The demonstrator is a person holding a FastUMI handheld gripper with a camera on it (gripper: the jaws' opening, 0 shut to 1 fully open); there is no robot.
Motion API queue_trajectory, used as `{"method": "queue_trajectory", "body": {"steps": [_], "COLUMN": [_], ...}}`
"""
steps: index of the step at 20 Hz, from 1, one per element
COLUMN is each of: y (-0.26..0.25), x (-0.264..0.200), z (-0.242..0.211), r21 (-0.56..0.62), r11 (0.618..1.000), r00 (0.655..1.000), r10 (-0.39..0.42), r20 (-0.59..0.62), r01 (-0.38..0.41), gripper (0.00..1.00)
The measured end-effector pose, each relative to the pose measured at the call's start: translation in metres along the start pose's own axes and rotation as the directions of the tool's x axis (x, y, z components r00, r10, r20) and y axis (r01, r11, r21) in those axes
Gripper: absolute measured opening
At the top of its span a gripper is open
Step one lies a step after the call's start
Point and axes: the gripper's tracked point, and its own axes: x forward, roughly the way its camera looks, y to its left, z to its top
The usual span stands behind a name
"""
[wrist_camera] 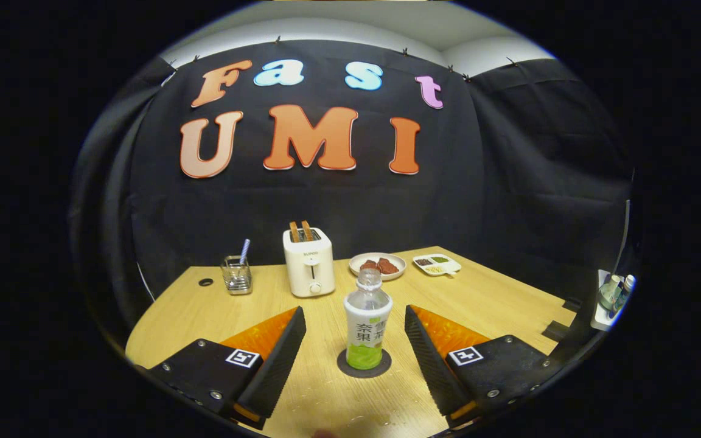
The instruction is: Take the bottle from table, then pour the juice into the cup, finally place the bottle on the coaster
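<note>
Standing upright on the coaster [364,368], the bottle [367,328] sits between my fingers, untouched. My gripper [355,331] is spread wide, holding nothing. I judge only withdrawal remains.

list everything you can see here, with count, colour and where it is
bottle: one, clear with white and green label, no cap, upright on the coaster between the tool's fingers, touching neither
coaster: one, dark, round, under the bottle
cup: one, clear glass with a striped straw, far side of the table beside the toaster
toaster: one, white, two slices sticking up, beyond the bottle
plate: one, pale, brown food pieces on it, beside the toaster
divided dish: one, white, small portions in its compartments, beside the plate
table: one, light wood
small bottles: a few, on a white stand off the table's edge
tool: one, fingers open either side of the bottle
</note>
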Motion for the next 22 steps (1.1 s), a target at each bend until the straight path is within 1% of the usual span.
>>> {"method": "queue_trajectory", "body": {"steps": [5, 8, 10, 12, 15, 19, 22], "y": [0.047, 0.084, 0.096, 0.102, 0.107, 0.095, 0.095], "x": [-0.055, -0.093, -0.11, -0.119, -0.126, -0.121, -0.124], "z": [0.065, 0.099, 0.114, 0.118, 0.115, 0.101, 0.099], "r21": [0.0, 0.0, -0.019, -0.041, -0.035, -0.017, -0.002], "r11": [0.992, 0.965, 0.951, 0.946, 0.94, 0.946, 0.941], "r00": [0.987, 0.95, 0.929, 0.918, 0.911, 0.924, 0.918], "r10": [0.129, 0.259, 0.305, 0.324, 0.338, 0.32, 0.332], "r20": [0.092, 0.172, 0.21, 0.229, 0.236, 0.21, 0.218], "r01": [-0.129, -0.263, -0.308, -0.323, -0.34, -0.323, -0.339], "gripper": [0.97, 0.97, 0.97, 0.96, 0.97, 0.97, 0.97]}}
